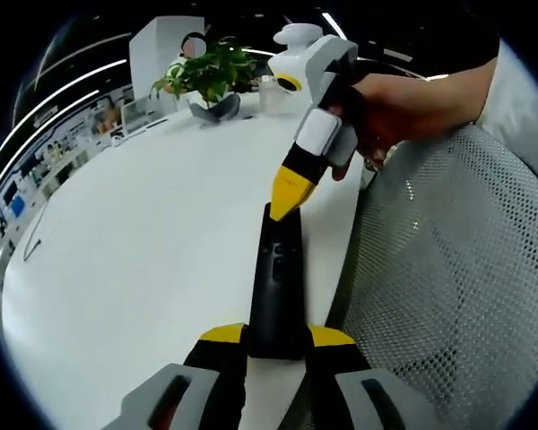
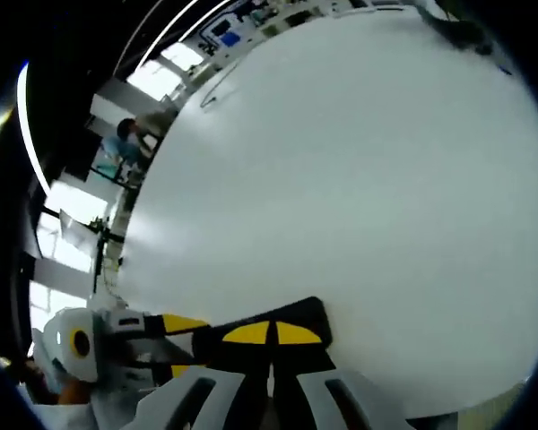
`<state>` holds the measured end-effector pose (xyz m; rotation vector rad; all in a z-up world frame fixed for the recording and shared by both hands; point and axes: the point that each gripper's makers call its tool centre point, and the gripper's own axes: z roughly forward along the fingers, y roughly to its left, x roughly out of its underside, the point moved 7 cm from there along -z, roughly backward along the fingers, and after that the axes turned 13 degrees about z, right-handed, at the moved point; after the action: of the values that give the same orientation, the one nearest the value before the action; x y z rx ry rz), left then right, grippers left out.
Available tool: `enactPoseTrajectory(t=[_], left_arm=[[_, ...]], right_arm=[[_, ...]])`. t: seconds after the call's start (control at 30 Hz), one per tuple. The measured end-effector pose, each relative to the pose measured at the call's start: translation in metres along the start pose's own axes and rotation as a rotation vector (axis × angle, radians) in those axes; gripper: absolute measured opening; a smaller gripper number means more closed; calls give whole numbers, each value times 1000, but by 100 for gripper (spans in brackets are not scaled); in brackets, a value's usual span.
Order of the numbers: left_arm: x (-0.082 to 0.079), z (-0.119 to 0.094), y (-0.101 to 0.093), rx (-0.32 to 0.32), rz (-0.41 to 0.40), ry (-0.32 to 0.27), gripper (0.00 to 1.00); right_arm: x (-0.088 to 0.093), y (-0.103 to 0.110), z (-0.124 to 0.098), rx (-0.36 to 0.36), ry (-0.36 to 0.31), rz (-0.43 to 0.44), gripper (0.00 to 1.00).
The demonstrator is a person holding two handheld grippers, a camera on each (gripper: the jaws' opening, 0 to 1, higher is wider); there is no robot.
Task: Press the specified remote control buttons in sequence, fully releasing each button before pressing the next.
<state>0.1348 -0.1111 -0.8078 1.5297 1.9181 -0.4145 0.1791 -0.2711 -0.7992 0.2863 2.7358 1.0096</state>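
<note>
A black remote control point(image 1: 278, 269) lies lengthwise along the white table's right edge, its near end clamped between the yellow-tipped jaws of my left gripper point(image 1: 278, 336). My right gripper point(image 1: 287, 193) comes down from the upper right in a person's hand point(image 1: 412, 98). Its yellow tips are shut together and rest on the remote's far end. In the right gripper view my right gripper point(image 2: 271, 333) shows its two yellow tips closed side by side over the black remote point(image 2: 312, 312). My left gripper point(image 2: 184, 345) reaches in from the left, holding the remote.
The white table point(image 1: 143, 251) stretches left and away. A potted plant point(image 1: 211, 72) and a pale jar point(image 1: 269, 90) stand at its far end, and a thin cable point(image 1: 36, 237) lies at the left. A grey mesh chair point(image 1: 448, 269) sits close on the right.
</note>
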Motion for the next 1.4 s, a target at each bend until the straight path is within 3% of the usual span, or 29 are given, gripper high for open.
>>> enactPoseTrajectory(t=[0.43, 0.8, 0.9, 0.97, 1.4], left_arm=[[0, 0, 0, 1, 3, 1, 24], [0, 0, 0, 2, 12, -4, 24], [0, -1, -1, 2, 12, -4, 24], [0, -1, -1, 3, 12, -5, 24], [-2, 1, -2, 8, 23, -8, 24]], right_arm=[[2, 2, -1, 6, -3, -25, 0], [2, 6, -1, 38, 3, -98, 0], [-1, 6, -1, 53, -37, -134, 0], [-2, 9, -1, 21, -44, -138, 0], [2, 12, 6, 7, 13, -161, 0]])
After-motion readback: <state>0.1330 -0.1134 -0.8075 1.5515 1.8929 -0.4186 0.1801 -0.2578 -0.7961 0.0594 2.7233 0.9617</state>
